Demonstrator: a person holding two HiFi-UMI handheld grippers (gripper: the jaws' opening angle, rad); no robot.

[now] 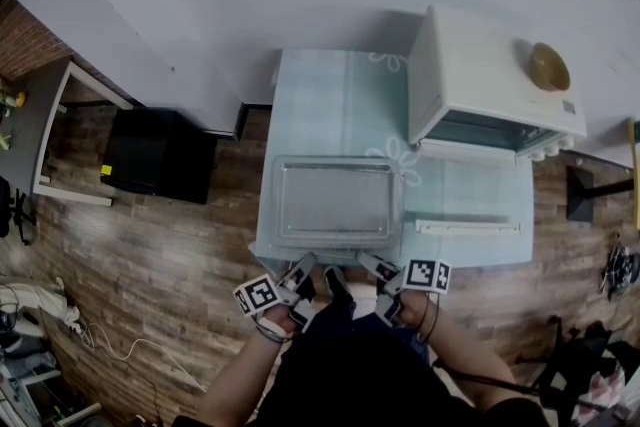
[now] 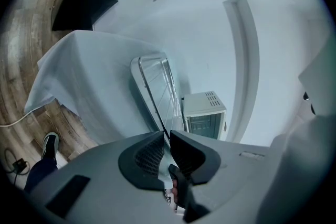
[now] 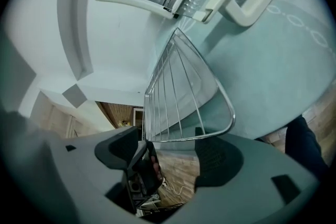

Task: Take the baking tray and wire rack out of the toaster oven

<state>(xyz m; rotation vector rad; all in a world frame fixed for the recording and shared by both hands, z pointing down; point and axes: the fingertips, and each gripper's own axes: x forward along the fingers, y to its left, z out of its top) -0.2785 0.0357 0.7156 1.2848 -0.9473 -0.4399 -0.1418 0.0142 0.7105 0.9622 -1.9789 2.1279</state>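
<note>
**Baking tray (image 1: 335,203) and wire rack (image 3: 184,138) out on the desk (image 1: 330,95).**
At lower centre, the left gripper (image 2: 167,138) has its jaws nearly closed on the rack's near rim. Just right of it, the right gripper (image 3: 172,136) has its jaws wide apart, with the rim between them untouched. At upper right the toaster oven (image 1: 490,75) stands open. Removal looks done and only letting go remains. Whether the rack rests flat on the tray is unclear.

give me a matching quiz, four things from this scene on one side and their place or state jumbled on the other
1 left gripper
2 right gripper
3 oven door
4 bowl

a on top of the toaster oven
b jaws wide apart
c folded down open
d jaws shut on the wire rack

Pairs: 1-d, 2-b, 3-c, 4-a
</note>
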